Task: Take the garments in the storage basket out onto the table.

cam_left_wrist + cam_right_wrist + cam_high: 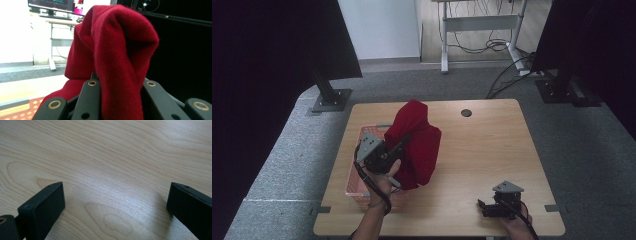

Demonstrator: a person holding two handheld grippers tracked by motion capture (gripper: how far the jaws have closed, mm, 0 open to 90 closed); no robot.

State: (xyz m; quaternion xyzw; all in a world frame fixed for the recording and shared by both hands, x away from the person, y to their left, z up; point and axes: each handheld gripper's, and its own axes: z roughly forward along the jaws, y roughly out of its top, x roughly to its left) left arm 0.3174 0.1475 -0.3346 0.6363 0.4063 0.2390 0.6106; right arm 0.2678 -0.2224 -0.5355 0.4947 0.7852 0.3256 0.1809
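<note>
One wooden table point(482, 150) spans the middle of the high view, and a red knitted garment point(414, 145) hangs above its left-centre, lifted clear over a pink basket point(357, 185) at the table's lower left. The left gripper point(399, 145) has its jaws clenched on a fold of that cloth; in the left gripper view the fabric point(117, 55) rises from between them up through the centre of the frame. The right gripper point(484, 207) sits at the lower right, jaws spread wide over bare wood point(112, 170), grasping nothing. The step in hand looks like lifting the garment out of the basket. Next, probably, the free gripper must reach in and catch a hanging edge so the cloth can be spread.
</note>
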